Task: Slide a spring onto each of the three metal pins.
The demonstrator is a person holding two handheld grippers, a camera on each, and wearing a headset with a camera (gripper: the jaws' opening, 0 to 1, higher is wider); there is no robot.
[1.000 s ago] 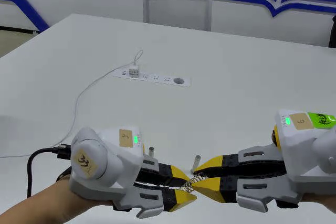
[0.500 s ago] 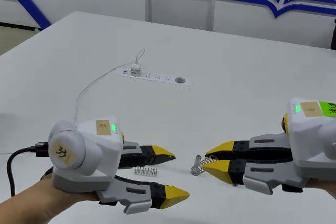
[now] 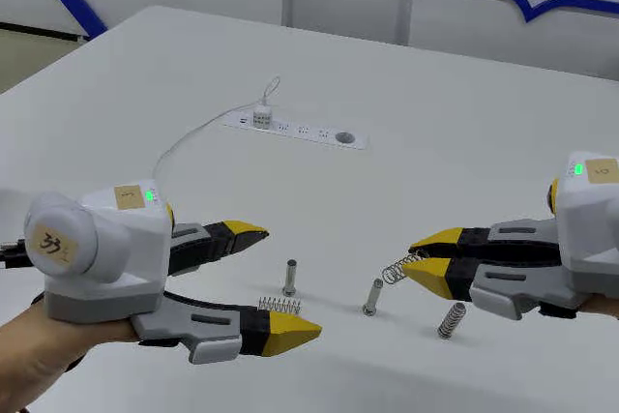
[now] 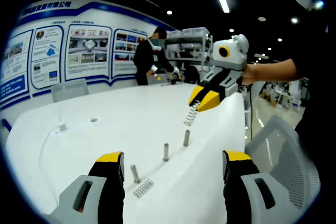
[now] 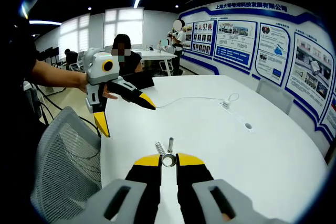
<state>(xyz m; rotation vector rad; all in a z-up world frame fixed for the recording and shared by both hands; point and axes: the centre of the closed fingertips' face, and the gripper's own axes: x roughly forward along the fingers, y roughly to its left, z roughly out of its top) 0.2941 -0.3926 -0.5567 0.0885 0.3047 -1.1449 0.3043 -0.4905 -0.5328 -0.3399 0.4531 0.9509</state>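
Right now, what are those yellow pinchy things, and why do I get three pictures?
They are hand-held tools: a person holds one in each hand. The big picture comes from a camera on the person's head; the two round ones come from cameras riding on the tools. The left tool is open and holds nothing. The right tool pinches a small spring. On the white table stand three little metal pins; the rightmost pin seems to wear a spring already. A loose spring lies flat, and a power strip sits farther back.
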